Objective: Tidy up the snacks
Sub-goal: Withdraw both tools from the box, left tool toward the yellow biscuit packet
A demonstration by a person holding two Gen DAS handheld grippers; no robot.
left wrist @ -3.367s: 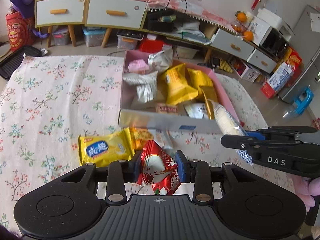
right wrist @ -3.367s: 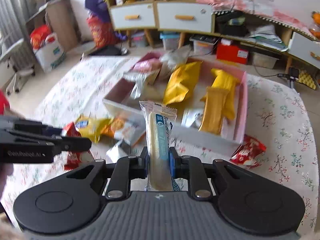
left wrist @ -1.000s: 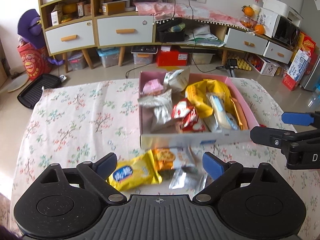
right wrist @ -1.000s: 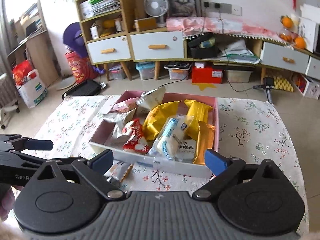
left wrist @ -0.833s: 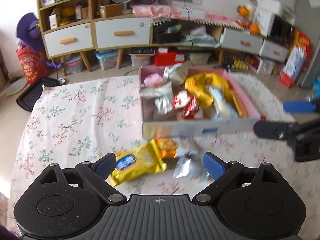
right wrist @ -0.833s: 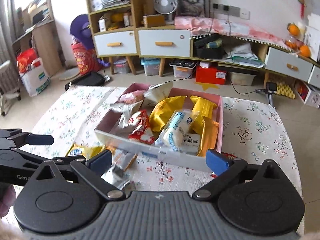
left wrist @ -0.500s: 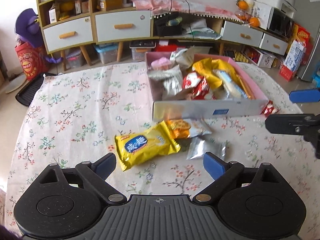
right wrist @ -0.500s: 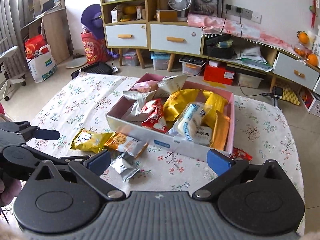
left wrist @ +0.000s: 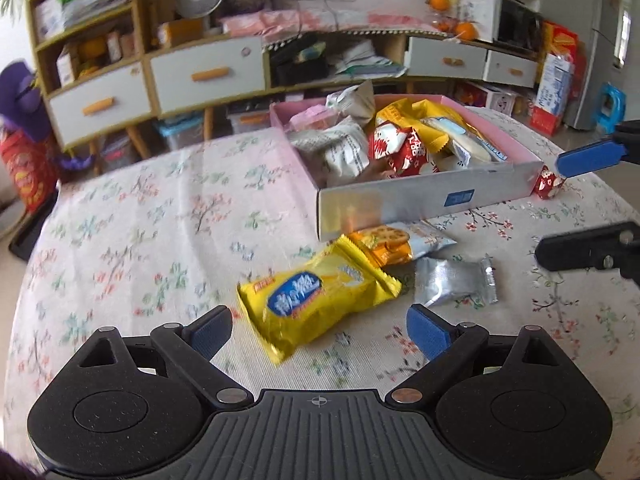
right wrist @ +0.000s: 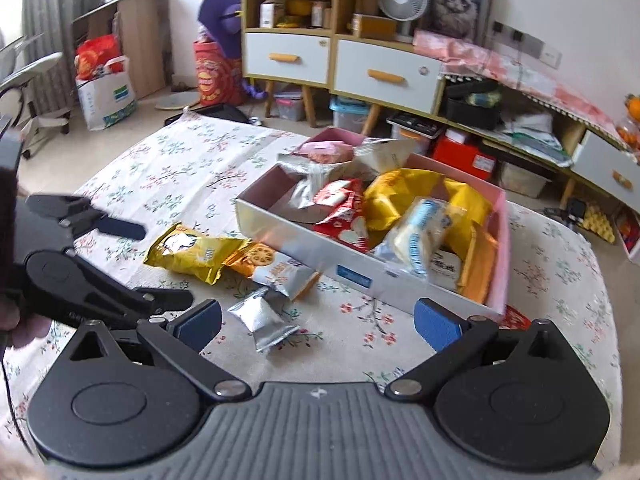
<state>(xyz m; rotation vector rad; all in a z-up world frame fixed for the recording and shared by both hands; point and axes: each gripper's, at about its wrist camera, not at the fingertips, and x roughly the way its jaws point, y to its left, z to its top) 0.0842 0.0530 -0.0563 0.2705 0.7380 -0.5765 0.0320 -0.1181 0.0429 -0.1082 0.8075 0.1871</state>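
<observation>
Left gripper (left wrist: 318, 330) body: black, with a ribbed grey centre plate and a small crosshair mark.
Side discs: round and matt black, flanking that plate.
Finger pads (left wrist: 426, 336): blue, on black linkage arms.
Screws: silver at the pivots.
Right gripper (right wrist: 318, 320): the same build, with blue pads (right wrist: 436, 324).

Home living room: drawer sideboard (right wrist: 338, 66), fan (right wrist: 397, 0)

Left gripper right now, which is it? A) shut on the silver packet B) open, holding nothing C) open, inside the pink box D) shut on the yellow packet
B: the left gripper has its jaws spread wide with nothing between them, above the yellow packet that lies on the table outside the pink box.
</observation>
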